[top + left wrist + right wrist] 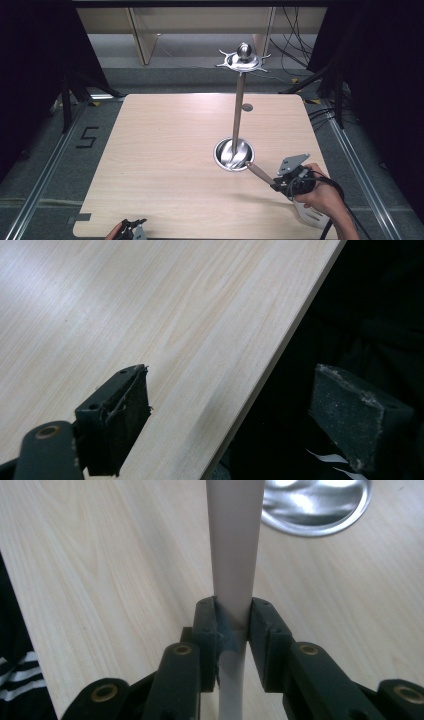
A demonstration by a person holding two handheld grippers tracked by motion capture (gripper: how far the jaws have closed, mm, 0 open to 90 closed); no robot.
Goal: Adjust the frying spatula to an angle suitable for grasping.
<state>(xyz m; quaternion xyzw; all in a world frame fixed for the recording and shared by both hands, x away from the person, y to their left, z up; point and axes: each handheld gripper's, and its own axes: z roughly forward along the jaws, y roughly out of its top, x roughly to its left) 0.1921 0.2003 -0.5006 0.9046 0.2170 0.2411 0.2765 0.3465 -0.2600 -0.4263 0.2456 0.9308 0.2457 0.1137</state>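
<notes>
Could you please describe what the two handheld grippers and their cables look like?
Both are black. The right gripper has a grey three-cornered plate on top and a black cable looping behind it. Its linkage arms have brass-coloured rivets. The left gripper has blocky, scuffed, dusty pads.

- A light wooden table (165,165) stood on grey carpeted floor (55,165).
- Metal rails (42,175) ran along the floor on both sides.
- Black curtains (30,60) hung left and right.
- Black cables (295,42) lay tangled at the far right.
- A pale wooden cabinet (145,30) stood behind.
- A black "5" (87,136) marked the floor.
</notes>
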